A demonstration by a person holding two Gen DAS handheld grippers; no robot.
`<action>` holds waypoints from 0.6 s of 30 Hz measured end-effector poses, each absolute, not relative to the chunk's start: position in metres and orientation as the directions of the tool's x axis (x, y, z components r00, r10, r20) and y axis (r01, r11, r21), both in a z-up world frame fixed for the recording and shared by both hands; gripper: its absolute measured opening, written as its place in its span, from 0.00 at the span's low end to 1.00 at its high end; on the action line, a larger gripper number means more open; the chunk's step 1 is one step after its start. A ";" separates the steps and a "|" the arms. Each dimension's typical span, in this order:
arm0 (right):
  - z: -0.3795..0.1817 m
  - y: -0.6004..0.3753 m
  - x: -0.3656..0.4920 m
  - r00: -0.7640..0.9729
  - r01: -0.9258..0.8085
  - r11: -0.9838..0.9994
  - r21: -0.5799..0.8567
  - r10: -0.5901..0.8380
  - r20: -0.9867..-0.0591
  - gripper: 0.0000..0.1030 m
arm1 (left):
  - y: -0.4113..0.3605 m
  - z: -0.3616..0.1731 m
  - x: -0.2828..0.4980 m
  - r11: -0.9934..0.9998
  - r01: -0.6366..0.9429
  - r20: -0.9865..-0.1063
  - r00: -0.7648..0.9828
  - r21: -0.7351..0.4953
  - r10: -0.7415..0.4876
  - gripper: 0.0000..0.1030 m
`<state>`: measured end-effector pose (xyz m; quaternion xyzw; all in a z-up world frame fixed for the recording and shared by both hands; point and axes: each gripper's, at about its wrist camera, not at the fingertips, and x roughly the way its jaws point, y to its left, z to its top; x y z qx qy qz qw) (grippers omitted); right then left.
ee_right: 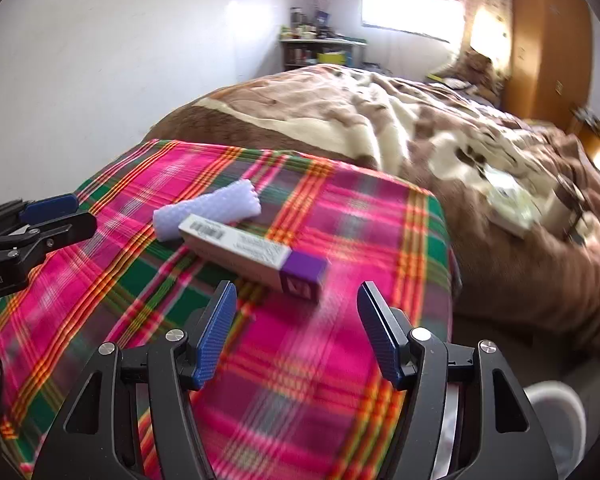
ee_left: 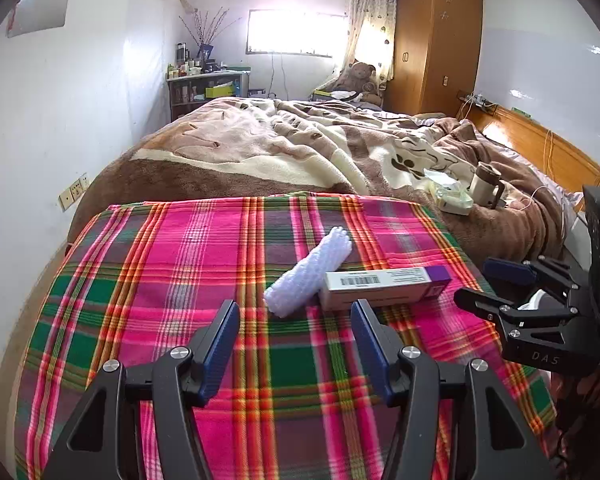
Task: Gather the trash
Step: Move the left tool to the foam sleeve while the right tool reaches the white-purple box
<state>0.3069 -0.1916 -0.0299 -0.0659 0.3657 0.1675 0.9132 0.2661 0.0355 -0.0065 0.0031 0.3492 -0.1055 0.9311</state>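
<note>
A white roll of bubble wrap lies on a pink, green and orange plaid cloth. A long white box with a purple end lies against it on its right. My left gripper is open and empty, just short of both. My right gripper is open and empty, with the box's purple end just ahead of its fingertips; the bubble wrap roll lies beyond. Each gripper shows in the other's view: the right, the left.
A bed with a rumpled brown and cream blanket lies behind the cloth. A mug and a plastic packet sit on the blanket at right. A white bin rim shows low at right. A wooden wardrobe stands at the back.
</note>
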 end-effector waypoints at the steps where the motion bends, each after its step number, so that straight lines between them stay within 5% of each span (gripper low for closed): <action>1: -0.031 -0.186 0.312 0.673 -0.380 0.925 -0.016 0.264 -0.690 0.62 | 0.037 -0.008 0.270 0.978 0.198 -0.655 0.731 -0.065 -0.192 0.56; 18: -0.050 -0.168 0.342 0.500 -0.554 0.832 -0.003 0.330 -0.800 0.65 | 0.045 -0.034 0.335 0.968 0.230 -0.724 0.649 -0.103 -0.232 0.56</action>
